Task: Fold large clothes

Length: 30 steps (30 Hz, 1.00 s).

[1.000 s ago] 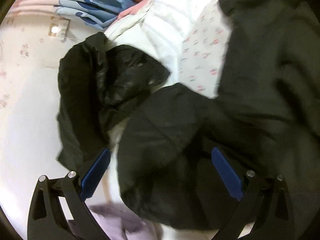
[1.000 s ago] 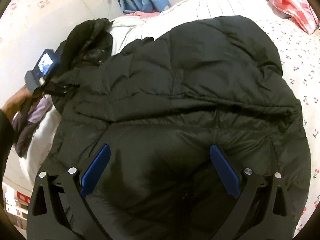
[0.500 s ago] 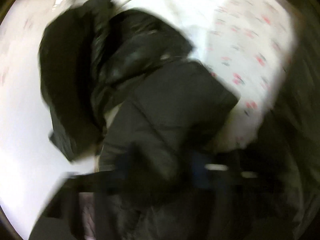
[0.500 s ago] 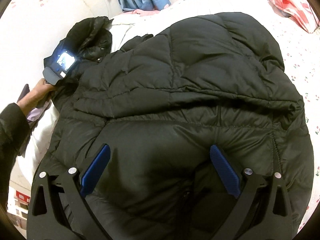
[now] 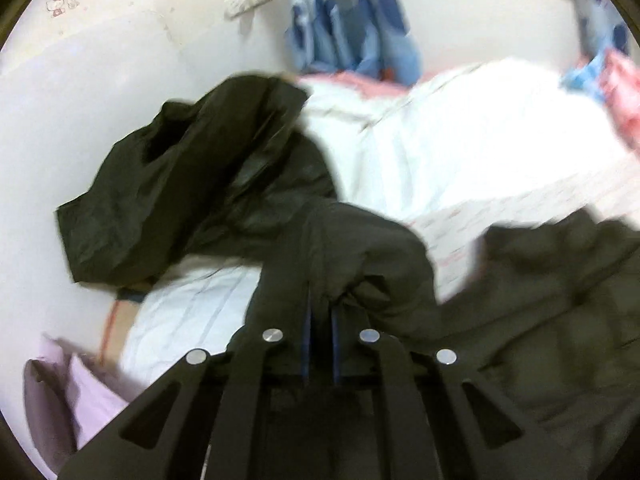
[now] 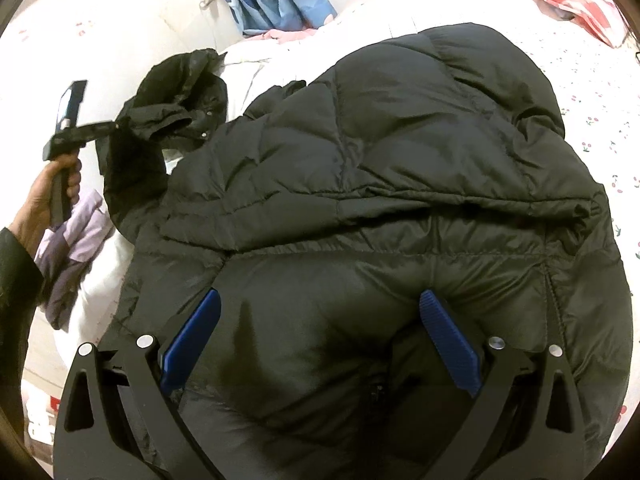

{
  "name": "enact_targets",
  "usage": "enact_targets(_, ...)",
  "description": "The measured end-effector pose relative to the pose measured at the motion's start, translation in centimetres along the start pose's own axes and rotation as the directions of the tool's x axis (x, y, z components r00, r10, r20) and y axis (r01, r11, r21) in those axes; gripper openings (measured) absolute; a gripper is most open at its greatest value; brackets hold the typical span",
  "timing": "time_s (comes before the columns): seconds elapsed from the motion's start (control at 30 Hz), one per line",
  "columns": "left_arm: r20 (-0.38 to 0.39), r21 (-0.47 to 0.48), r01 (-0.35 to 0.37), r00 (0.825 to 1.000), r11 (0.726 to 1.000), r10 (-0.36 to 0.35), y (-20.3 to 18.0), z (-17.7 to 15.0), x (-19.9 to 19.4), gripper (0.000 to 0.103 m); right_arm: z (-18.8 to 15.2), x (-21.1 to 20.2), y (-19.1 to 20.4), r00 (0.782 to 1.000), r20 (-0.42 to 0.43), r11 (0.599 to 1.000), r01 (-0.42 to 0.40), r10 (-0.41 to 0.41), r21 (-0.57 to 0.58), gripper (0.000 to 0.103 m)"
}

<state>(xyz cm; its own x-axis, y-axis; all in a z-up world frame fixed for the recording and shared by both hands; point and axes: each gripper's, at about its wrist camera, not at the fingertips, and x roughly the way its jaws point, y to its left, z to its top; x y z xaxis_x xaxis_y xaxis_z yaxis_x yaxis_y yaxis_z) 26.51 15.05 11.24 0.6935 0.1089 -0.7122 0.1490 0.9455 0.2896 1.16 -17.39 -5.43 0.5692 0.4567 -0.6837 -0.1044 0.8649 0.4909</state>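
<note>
since a sec ago my left jaws (image 5: 320,312) went from wide apart to clamped on the sleeve (image 5: 360,256), and the sleeve's now lifted off the bed (image 5: 460,152) w/ the wall and curtain (image 5: 348,28) come into view. they've just been closing, fabric pinched between the blue pads. in the right view my left hand (image 6: 52,188) holds that gripper up at the far left, sleeve hanging from its tip. hood (image 5: 192,184) lies crumpled by the wall, left of the sleeve. right jaws (image 6: 320,336) stand wide apart over the jacket (image 6: 400,184), low on its body, clamping nothing; can't tell if the tips touch it. jacket's spread across the bed, quilted side up. lilac cloth (image 6: 76,240) sits at the bed's left edge.
</note>
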Motion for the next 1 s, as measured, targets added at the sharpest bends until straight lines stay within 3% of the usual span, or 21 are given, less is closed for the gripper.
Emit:
enact_targets(0.1,0.065,-0.005,0.14,0.988,0.99,-0.139,-2.4,1.4,-3.2,0.008,0.5,-0.4,-0.3,0.998,0.015,0.997,-0.067,0.067,0.028,0.096)
enact_targets(0.17,0.116,0.011,0.245,0.963,0.969,-0.245,-5.2,1.9,-6.0,0.008,1.2,-0.9,-0.8,0.985,0.039,0.982,-0.17,0.168,0.077,0.096)
enact_targets(0.27,0.171,0.028,0.39,0.905,0.921,-0.388,-9.9,1.8,-8.9,0.008,3.3,-1.3,-2.5,0.906,0.118,0.88,-0.423,0.406,0.218,0.096)
enact_targets(0.37,0.2,0.045,0.512,0.837,0.858,-0.51,-15.1,0.7,-10.8,0.008,5.0,-1.1,-3.3,0.83,0.17,0.779,-0.557,0.531,0.288,0.096)
enact_targets(0.4,0.199,0.054,0.545,0.815,0.837,-0.544,-16.8,0.0,-11.3,0.008,6.0,-0.7,-3.5,0.785,0.197,0.723,-0.618,0.587,0.308,0.096)
enact_targets(0.5,0.174,0.077,0.599,0.779,0.797,-0.602,-21.4,-2.3,-10.9,0.008,8.2,0.4,-4.2,0.678,0.268,0.589,-0.731,0.684,0.345,0.096)
enact_targets(0.6,0.142,0.076,0.638,0.754,0.767,-0.641,-24.4,-4.9,-10.1,0.008,9.7,1.2,-5.1,0.645,0.319,0.535,-0.759,0.694,0.371,0.096)
enact_targets(0.63,0.132,0.067,0.656,0.741,0.752,-0.659,-25.1,-5.9,-9.6,0.008,9.9,1.8,-5.5,0.646,0.321,0.525,-0.756,0.692,0.39,0.096)
enact_targets(0.7,0.128,0.069,0.668,0.731,0.741,-0.67,-25.7,-6.8,-9.0,0.008,10.0,2.7,-6.3,0.652,0.32,0.515,-0.748,0.687,0.418,0.096)
enact_targets(0.77,0.121,0.064,0.684,0.718,0.727,-0.686,-25.8,-7.6,-8.4,0.008,9.8,3.1,-7.0,0.642,0.337,0.495,-0.756,0.689,0.427,0.095)
enact_targets(0.8,0.121,0.067,0.691,0.711,0.72,-0.693,-25.7,-7.9,-8.3,0.008,9.7,3.3,-7.4,0.638,0.359,0.488,-0.761,0.681,0.428,0.086)
enact_targets(0.83,0.121,0.07,0.692,0.709,0.719,-0.695,-25.6,-8.1,-8.3,0.008,9.7,3.3,-7.6,0.636,0.368,0.489,-0.765,0.678,0.42,0.062)
enact_targets(0.87,0.113,0.079,0.688,0.713,0.721,-0.692,-25.6,-8.4,-8.3,0.008,9.8,3.1,-7.9,0.649,0.363,0.508,-0.755,0.669,0.414,0.047)
enact_targets(0.9,0.104,0.087,0.685,0.716,0.723,-0.69,-25.5,-8.5,-8.3,0.008,9.9,3.1,-7.8,0.689,0.35,0.554,-0.722,0.635,0.415,0.02)
enact_targets(0.93,0.096,0.097,0.678,0.722,0.728,-0.685,-25.5,-8.7,-8.5,0.01,9.9,3.2,-7.3,0.699,0.346,0.568,-0.713,0.626,0.411,0.015)
enact_targets(1.0,0.072,0.117,0.665,0.735,0.738,-0.674,-25.3,-9.2,-8.9,0.014,10.4,2.7,-6.9,0.75,0.326,0.65,-0.661,0.575,0.374,0.012)
